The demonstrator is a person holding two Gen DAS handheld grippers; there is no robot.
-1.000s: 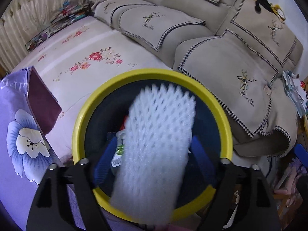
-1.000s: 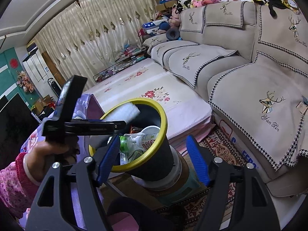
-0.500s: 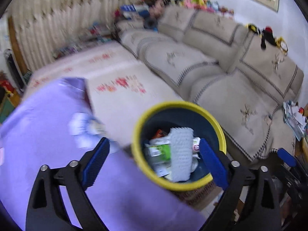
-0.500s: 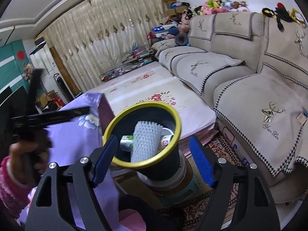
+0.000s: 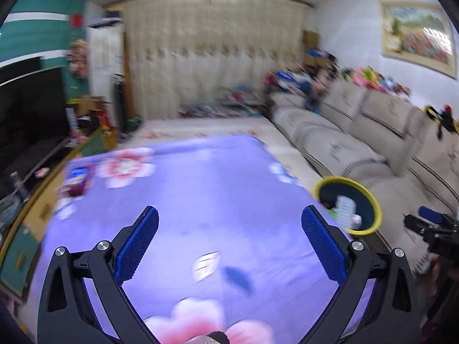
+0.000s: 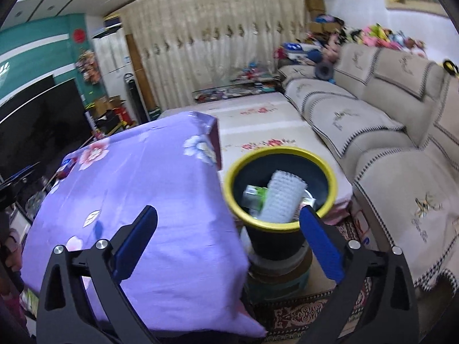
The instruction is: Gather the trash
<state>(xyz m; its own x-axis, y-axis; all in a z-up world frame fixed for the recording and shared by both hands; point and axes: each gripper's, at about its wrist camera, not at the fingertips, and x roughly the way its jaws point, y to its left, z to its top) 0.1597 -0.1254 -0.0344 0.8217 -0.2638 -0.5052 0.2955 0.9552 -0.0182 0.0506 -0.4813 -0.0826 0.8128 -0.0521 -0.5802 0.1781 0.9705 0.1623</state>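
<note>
I am holding both the left gripper (image 5: 229,242) and the right gripper (image 6: 228,239) spread wide with nothing between the pads, and I judge I am standing between pickups, looking for the next piece of trash. The foam net sleeve (image 6: 282,197) is lying inside the yellow-rimmed bin (image 6: 279,225), just ahead of my right fingers and well off to the right of my left. The next move is calling for a reach across the purple tablecloth (image 5: 200,200) toward the small packet (image 5: 76,179) near its far left edge.

No lettering can be made out from here. The script stitched under the deer motif on the beige sofa cover (image 6: 424,230) is too blurred to read, and so is the green label (image 6: 256,195) in the yellow-rimmed bin (image 6: 330,169).
</note>
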